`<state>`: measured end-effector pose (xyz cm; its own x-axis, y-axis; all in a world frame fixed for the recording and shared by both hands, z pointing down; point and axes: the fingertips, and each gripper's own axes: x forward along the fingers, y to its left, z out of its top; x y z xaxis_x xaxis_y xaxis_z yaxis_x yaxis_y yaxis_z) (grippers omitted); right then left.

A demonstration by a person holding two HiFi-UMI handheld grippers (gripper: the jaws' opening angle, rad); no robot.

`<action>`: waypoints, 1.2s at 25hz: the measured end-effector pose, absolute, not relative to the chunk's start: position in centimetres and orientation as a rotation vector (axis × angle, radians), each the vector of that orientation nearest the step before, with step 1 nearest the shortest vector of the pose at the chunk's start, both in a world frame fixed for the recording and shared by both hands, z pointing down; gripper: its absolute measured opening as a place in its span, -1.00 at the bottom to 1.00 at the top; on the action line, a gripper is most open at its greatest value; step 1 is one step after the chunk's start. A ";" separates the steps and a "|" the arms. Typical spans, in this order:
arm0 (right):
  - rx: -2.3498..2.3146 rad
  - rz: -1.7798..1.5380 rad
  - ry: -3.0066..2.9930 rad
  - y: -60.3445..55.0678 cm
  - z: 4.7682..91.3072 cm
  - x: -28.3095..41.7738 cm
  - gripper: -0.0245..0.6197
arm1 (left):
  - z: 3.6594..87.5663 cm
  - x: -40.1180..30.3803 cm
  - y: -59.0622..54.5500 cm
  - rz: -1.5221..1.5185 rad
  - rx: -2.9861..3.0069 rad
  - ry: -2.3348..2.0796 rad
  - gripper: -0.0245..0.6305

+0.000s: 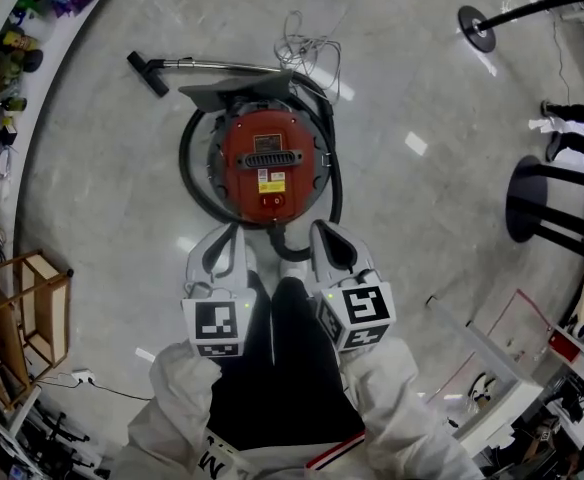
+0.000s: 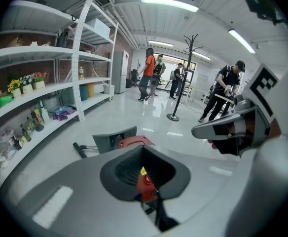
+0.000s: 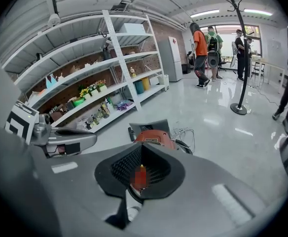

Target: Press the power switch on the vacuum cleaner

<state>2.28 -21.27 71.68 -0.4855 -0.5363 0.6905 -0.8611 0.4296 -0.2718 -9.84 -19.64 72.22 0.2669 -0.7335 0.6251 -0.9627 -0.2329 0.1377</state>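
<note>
One round red vacuum cleaner [image 1: 272, 163] sits beyond left gripper [image 1: 226, 232], right gripper [image 1: 322, 230].

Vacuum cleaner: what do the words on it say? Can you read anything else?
Vacuum cleaner, yellow label: there is print, but it is too small to read.
Marker cubes: square patterns, not words.
Nothing else can be read in any view.

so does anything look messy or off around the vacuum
Only mildly. The white cord lies in a loose tangle just beyond the vacuum cleaner, and the wand lies flat next to it. Nothing looks spilled or broken.
</note>
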 end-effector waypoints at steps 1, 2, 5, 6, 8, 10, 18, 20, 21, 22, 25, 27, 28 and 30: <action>1.168 0.842 -2.176 -21.4 72.0 2.1 -0.92 | 72.5 -9.8 -19.7 0.605 2.040 -1.525 -0.93; 1.161 0.842 -2.176 -21.4 72.3 2.0 -0.92 | 72.9 -9.7 -19.8 0.608 2.039 -1.524 -0.93; 1.137 0.837 -2.175 -21.5 73.4 1.6 -0.92 | 74.1 -9.7 -19.7 0.619 2.024 -1.521 -0.93; 1.130 0.833 -2.174 -21.5 73.8 1.5 -0.92 | 74.5 -9.7 -19.6 0.622 2.017 -1.520 -0.93; 1.114 0.825 -2.168 -21.4 74.7 1.4 -0.92 | 75.3 -9.7 -19.4 0.625 2.001 -1.517 -0.93; 1.094 0.828 -2.157 -21.2 75.6 1.2 -0.92 | 75.9 -9.8 -19.3 0.627 1.985 -1.516 -0.93; 1.039 0.847 -2.099 -20.5 79.6 0.8 -0.92 | 77.8 -9.7 -18.4 0.630 1.947 -1.504 -0.93; 1.032 0.848 -2.087 -20.6 80.5 0.6 -0.92 | 78.0 -9.8 -18.2 0.626 1.938 -1.504 -0.93; 1.029 0.846 -2.083 -20.7 81.0 0.5 -0.92 | 78.1 -9.8 -18.1 0.626 1.935 -1.503 -0.93; 1.025 0.843 -2.080 -20.8 81.5 0.4 -0.92 | 78.3 -9.9 -18.0 0.626 1.932 -1.502 -0.93; 1.003 0.852 -2.063 -20.7 82.9 0.1 -0.92 | 78.8 -10.0 -17.7 0.628 1.918 -1.497 -0.93; 0.980 0.854 -2.056 -20.6 83.6 -0.2 -0.92 | 79.0 -10.1 -17.4 0.630 1.908 -1.495 -0.93; 0.967 0.850 -2.053 -20.6 83.9 -0.4 -0.92 | 79.0 -10.1 -17.2 0.630 1.903 -1.494 -0.93; 0.950 0.843 -2.045 -20.5 84.6 -0.5 -0.92 | 79.2 -10.1 -17.0 0.630 1.895 -1.492 -0.93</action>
